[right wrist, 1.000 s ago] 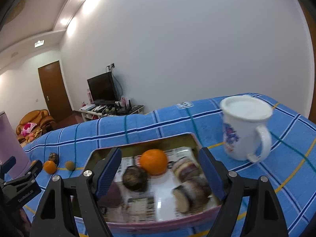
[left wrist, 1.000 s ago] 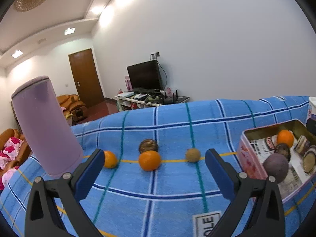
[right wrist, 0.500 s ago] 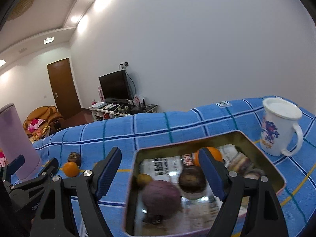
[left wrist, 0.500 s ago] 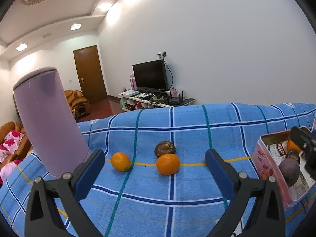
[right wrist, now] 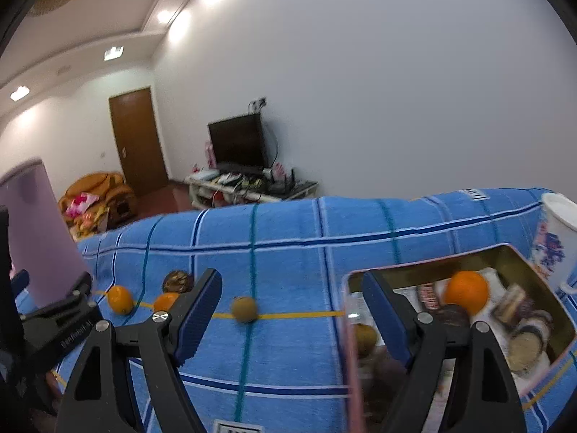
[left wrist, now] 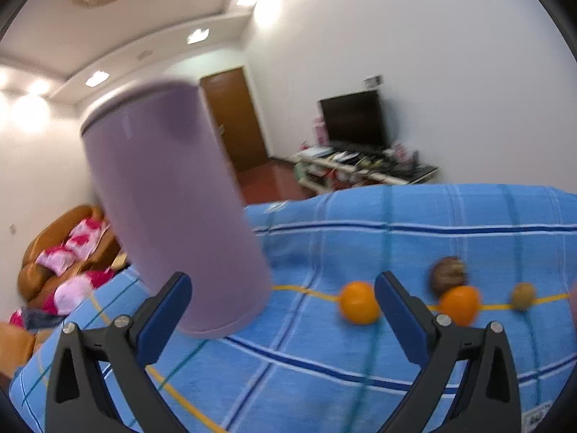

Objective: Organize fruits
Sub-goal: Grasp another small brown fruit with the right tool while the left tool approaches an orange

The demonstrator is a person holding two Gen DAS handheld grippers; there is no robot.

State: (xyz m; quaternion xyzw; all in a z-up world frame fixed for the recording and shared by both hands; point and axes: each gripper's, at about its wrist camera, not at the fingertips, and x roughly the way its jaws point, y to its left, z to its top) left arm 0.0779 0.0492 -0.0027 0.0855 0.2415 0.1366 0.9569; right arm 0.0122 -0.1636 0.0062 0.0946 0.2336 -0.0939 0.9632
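A: Left wrist view first; how is the left gripper [left wrist: 283,296] standing?

B: Its jaws are standing wide apart, gripping nothing; a purple can [left wrist: 169,202] is standing on the blue cloth [left wrist: 396,216] just past the left finger, leaning in the fisheye.

A: And the fruits there?

B: An orange [left wrist: 359,302] is lying in the gap, close to the right finger's tip; beyond that finger a second orange [left wrist: 459,305] is sitting just in front of a brown fruit [left wrist: 448,273], whether touching I cannot tell; a small tan fruit [left wrist: 523,296] is lying further right, apart from them; everything is blurring.

A: Right wrist view?

B: The right gripper [right wrist: 292,290] is also gaping, empty; the tan fruit [right wrist: 245,309] is lying on the cloth in the gap, nearer the left finger; a tin [right wrist: 505,252] is sitting behind and outside the right finger, its near corner reaching into the gap; inside it an orange [right wrist: 466,291] is resting among dark, blurred pieces I cannot tell apart.

A: Anything further out?

B: Left of the left finger two oranges [right wrist: 120,299] and the brown fruit [right wrist: 177,281] are lying near the left gripper [right wrist: 50,288] and the can [right wrist: 32,231]; a mug [right wrist: 557,238] is standing beyond the tin, at the right edge.
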